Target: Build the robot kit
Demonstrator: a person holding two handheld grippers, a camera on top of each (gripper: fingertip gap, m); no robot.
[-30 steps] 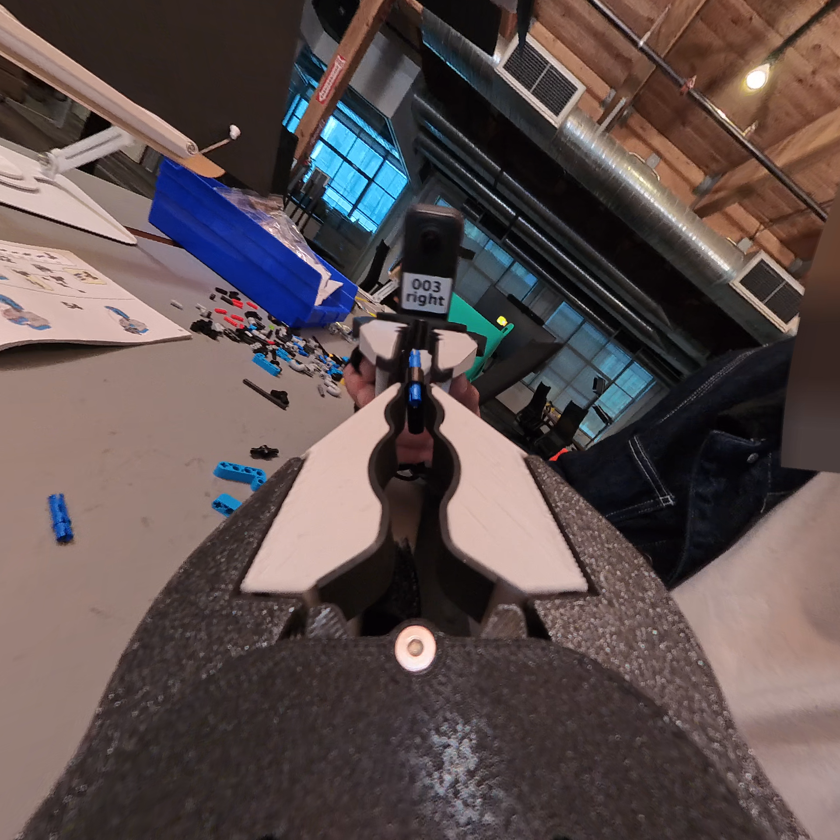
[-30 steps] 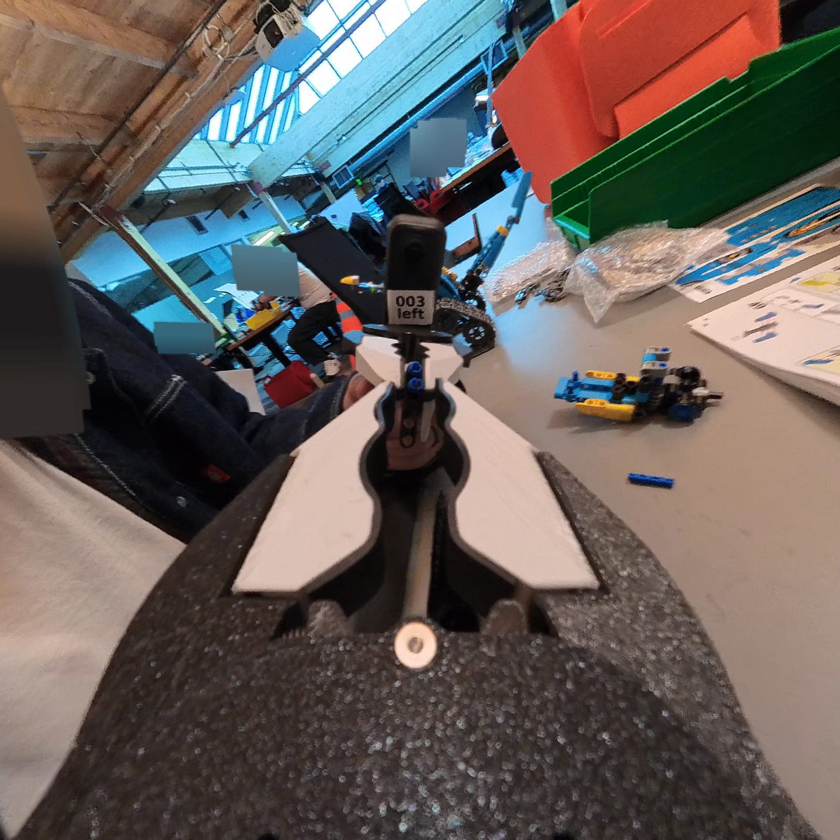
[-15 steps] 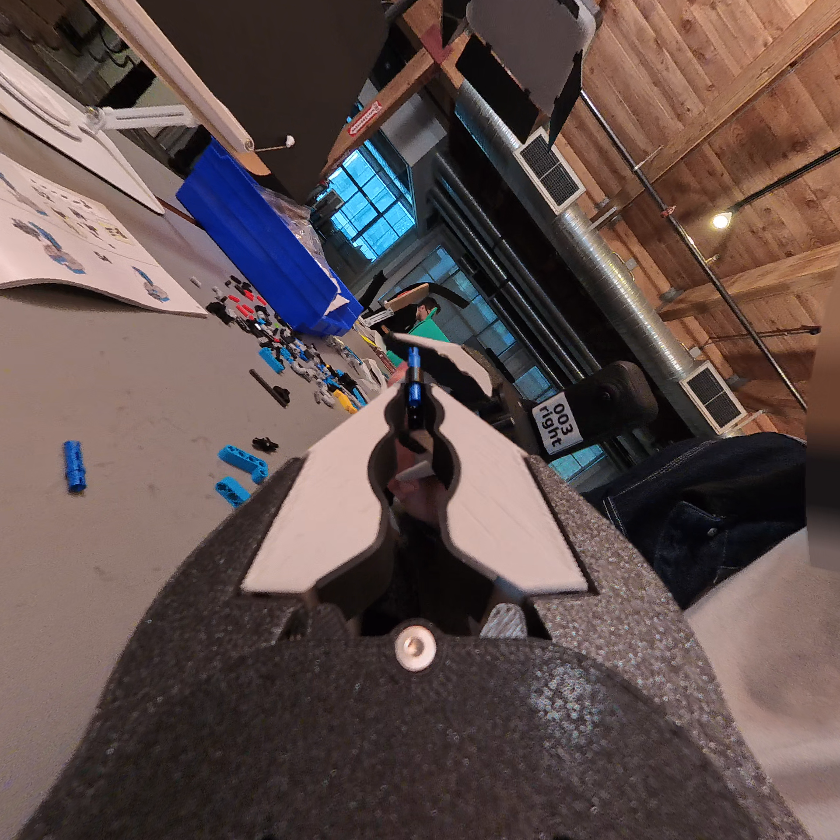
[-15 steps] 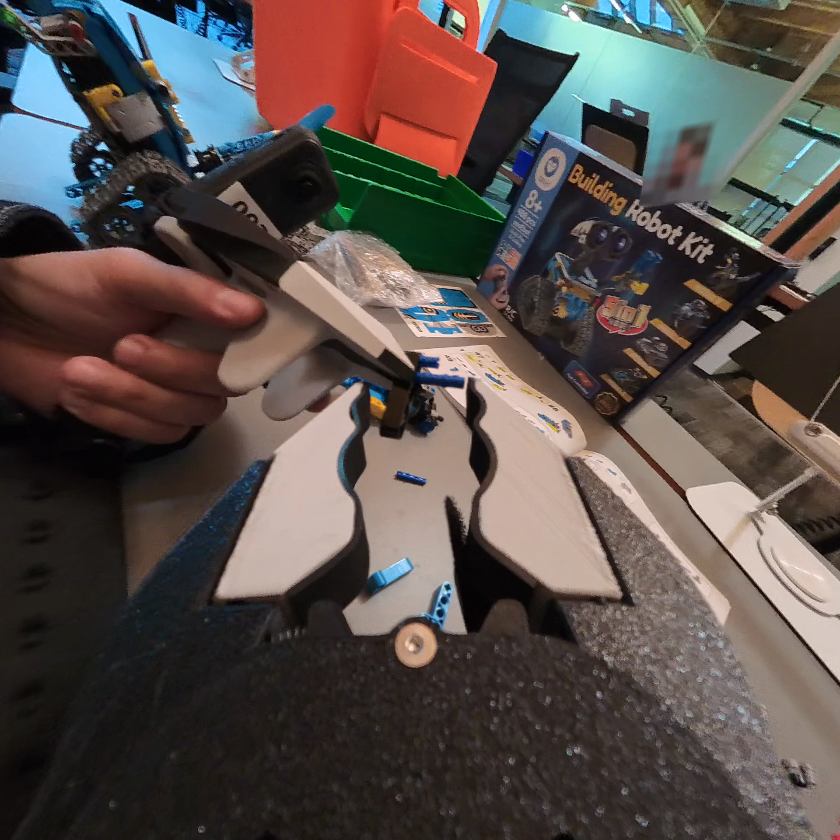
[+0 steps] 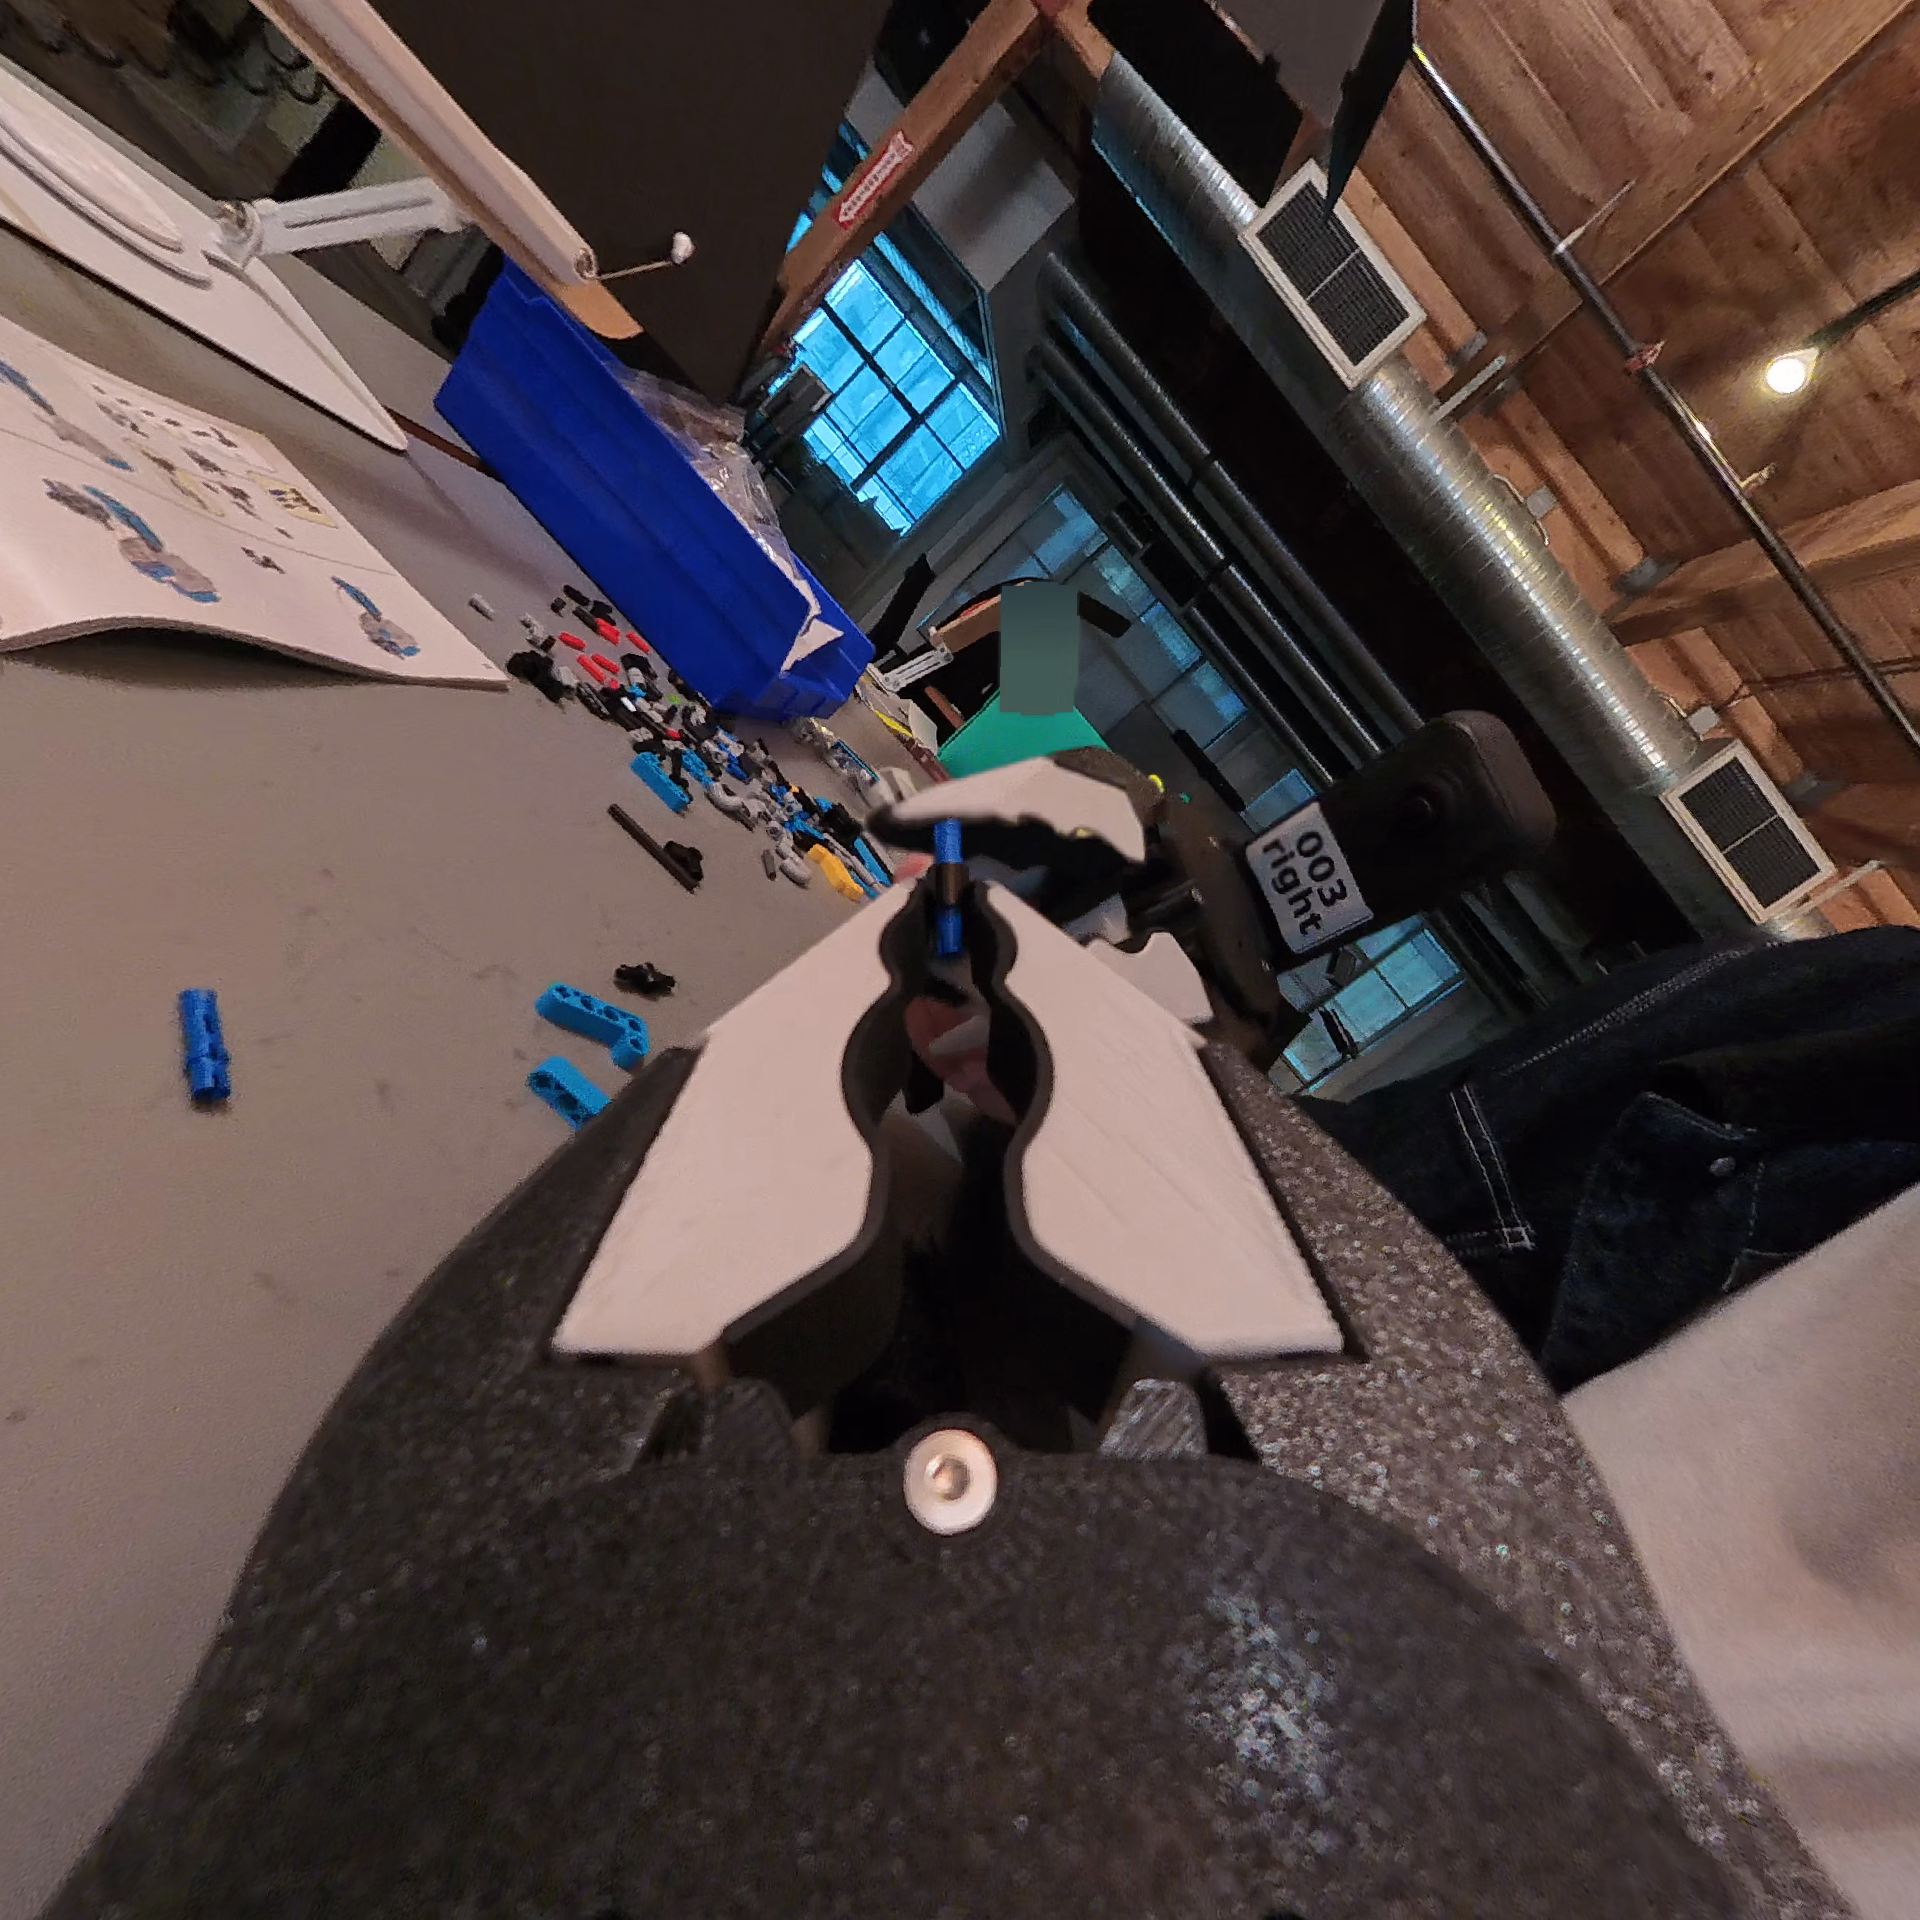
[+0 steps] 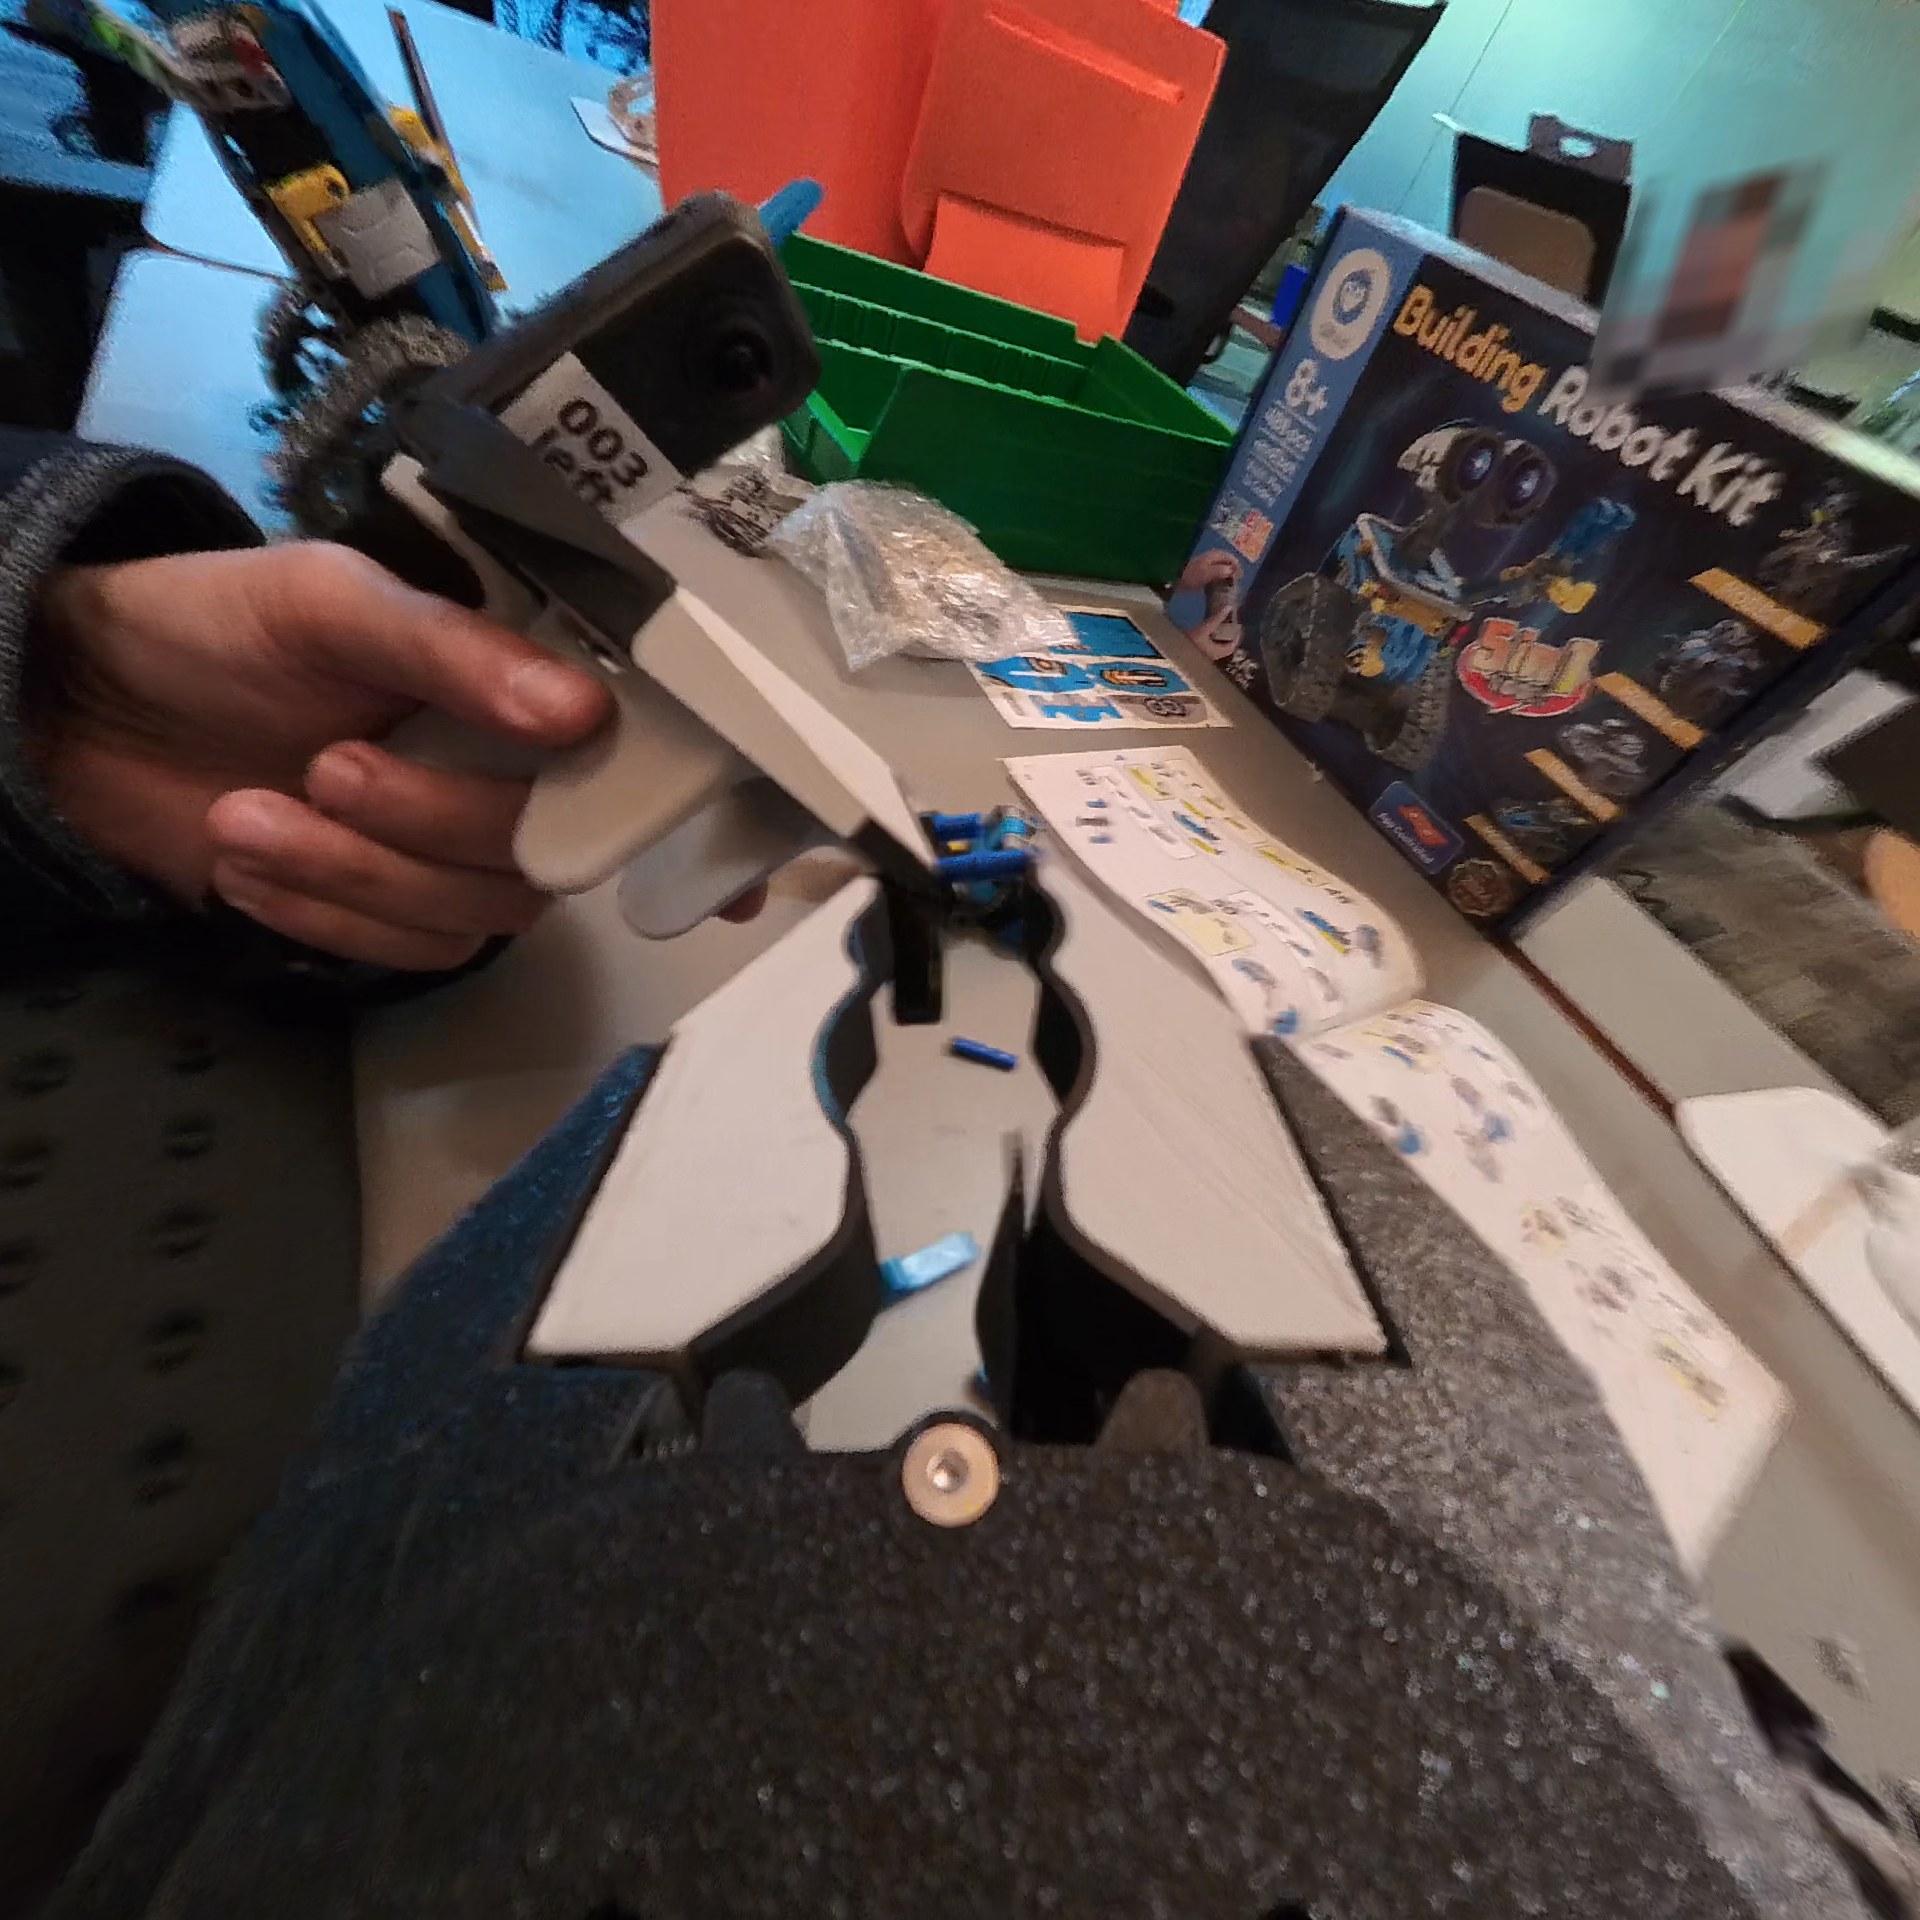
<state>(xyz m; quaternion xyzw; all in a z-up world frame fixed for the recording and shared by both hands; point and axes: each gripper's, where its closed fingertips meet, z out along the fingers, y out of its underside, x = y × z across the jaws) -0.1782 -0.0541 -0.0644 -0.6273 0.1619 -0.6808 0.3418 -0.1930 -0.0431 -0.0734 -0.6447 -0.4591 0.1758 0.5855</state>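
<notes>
I am pinching a small black piece with blue pins between the tips of my left claw, holding it up above the grey table. My right claw is spread apart, its fingers flanking that same piece, which is sticking out of the left claw's tips just ahead. A bare hand is gripping the left claw's handle. Below, on the table, a loose blue pin is lying between my right fingers. An instruction booklet is lying to the right, a kit box farther right, a green bin far behind. In the left wrist view, scattered small parts are lying near a blue bin
</notes>
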